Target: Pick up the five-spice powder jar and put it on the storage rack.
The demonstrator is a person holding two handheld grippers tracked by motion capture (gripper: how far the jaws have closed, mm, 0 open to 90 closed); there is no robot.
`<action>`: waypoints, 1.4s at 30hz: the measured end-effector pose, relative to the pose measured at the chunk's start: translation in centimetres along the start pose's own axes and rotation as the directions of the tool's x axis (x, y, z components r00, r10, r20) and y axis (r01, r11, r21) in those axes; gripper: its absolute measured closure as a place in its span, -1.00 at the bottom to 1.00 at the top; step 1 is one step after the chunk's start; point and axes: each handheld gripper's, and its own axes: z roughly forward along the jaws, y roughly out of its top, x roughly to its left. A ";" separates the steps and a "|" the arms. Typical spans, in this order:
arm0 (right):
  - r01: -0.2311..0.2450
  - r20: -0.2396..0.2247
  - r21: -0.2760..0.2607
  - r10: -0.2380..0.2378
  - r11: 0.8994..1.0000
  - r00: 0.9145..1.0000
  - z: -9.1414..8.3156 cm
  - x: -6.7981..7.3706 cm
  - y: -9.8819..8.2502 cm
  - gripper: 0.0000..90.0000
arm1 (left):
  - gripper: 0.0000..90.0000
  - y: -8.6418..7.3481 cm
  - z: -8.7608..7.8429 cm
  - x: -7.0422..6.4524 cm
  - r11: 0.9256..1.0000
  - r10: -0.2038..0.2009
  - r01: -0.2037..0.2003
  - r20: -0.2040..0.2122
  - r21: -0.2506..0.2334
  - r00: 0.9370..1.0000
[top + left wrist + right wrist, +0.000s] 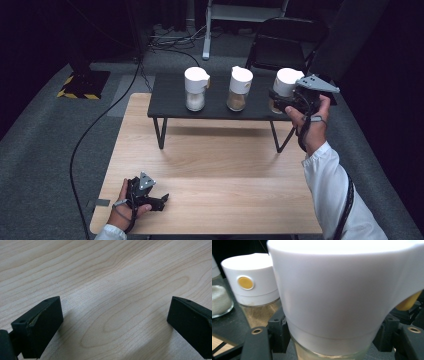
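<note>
Three glass jars with white lids are on a low black shelf standing on the wooden table. My right gripper is shut on the glass body of the rightmost jar at the shelf's right end. In the right gripper view this jar fills the frame between the black fingers, with a yellow spout on its right. I cannot tell whether its base rests on the shelf. My left gripper lies on the table's near left corner, open with only bare wood between its jaws.
The middle jar holds brown contents and the left jar white contents; both stand upright. A black folding chair stands behind the shelf. A black cable trails over the grey floor at left.
</note>
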 end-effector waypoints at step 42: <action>-0.072 0.000 0.058 0.072 0.996 0.997 4.5 -0.1 -0.4 -0.33 | -0.99 0.0 0.0 0.0 1.000 0.002 -0.002 0.002 0.000 1.000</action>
